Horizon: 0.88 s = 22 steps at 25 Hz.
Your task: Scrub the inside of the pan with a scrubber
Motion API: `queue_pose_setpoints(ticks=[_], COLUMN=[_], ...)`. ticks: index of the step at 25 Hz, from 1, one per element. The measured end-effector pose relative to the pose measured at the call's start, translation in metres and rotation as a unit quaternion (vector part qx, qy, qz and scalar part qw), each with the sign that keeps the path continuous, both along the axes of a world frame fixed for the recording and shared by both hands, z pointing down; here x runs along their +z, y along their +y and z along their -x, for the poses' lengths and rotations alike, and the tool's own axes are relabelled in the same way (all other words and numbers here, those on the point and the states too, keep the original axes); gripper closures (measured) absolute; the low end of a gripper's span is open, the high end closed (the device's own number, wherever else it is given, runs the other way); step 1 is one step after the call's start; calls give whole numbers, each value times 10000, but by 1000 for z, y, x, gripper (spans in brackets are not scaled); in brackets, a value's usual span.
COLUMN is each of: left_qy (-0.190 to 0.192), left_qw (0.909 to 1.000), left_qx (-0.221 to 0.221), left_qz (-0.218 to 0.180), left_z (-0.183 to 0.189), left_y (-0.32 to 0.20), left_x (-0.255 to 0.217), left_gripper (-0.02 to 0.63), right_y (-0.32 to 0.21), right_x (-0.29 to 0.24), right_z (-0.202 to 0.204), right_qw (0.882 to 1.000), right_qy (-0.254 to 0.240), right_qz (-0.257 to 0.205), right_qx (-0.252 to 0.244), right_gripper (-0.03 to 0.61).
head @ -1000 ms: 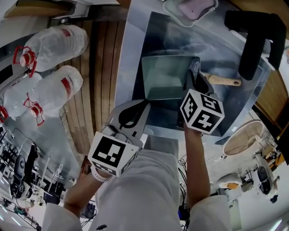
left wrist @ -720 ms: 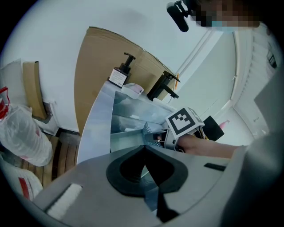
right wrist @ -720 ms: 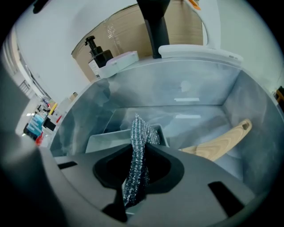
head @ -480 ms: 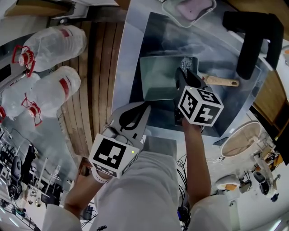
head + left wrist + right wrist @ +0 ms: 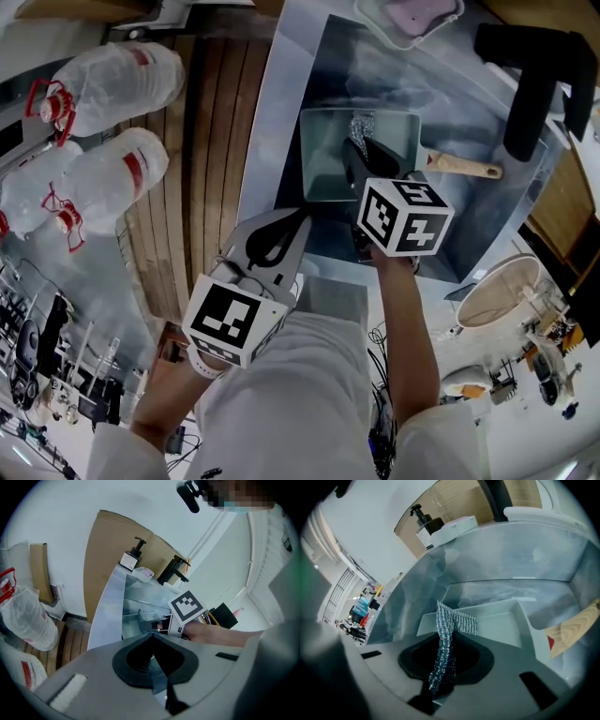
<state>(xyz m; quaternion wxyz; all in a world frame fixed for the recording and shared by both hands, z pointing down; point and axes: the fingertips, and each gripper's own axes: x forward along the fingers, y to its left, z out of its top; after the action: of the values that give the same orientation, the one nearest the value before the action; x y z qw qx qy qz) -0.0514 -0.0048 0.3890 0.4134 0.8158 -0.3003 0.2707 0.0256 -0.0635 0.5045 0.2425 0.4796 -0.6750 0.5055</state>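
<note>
left claw (image 5: 298, 221) closed on nothing, idle at the sink's (image 5: 450, 239) near edge | pan (image 5: 325, 161) lies in sink, wooden handle pointing right | scrubber (image 5: 361, 125), pinched in right claw (image 5: 359, 150), has swept from pan's right wall to mid-floor within a second | likely mid-stroke; left half probably not yet scrubbed

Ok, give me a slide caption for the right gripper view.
Right gripper shut on a silvery mesh scrubber over the rectangular pan in the sink.
</note>
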Motion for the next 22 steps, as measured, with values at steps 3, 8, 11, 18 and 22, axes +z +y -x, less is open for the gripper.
queue_pose_setpoints(ticks=[3,8,11,18,22], left_qy=[-11,-18,-10,-15,-6], left_qw=[10000,9999,9998,9997,9996], left_qx=[-64,-133,-175,-219,-275], left_qz=[3,-1,-33,-60,-115], left_z=[5,10,11,15,16], left_y=[1,1,1,6,8], left_x=[0,0,-1,-2,-4], left_gripper=[609,609,609,609,609], right_y=[0,-1,-2,-1,-1], right_x=[0,-3,-6,-11,-19], right_z=[14,35,47,67,58], right_qw=[9997,9983,9958,9928,9907], right_qy=[-58,-496,-840,-1079,-1327], right_qz=[16,-62,-52,-145,-234], right_qx=[-215,-304,-349,-493,-187], right_gripper=[520,520,519,519,520])
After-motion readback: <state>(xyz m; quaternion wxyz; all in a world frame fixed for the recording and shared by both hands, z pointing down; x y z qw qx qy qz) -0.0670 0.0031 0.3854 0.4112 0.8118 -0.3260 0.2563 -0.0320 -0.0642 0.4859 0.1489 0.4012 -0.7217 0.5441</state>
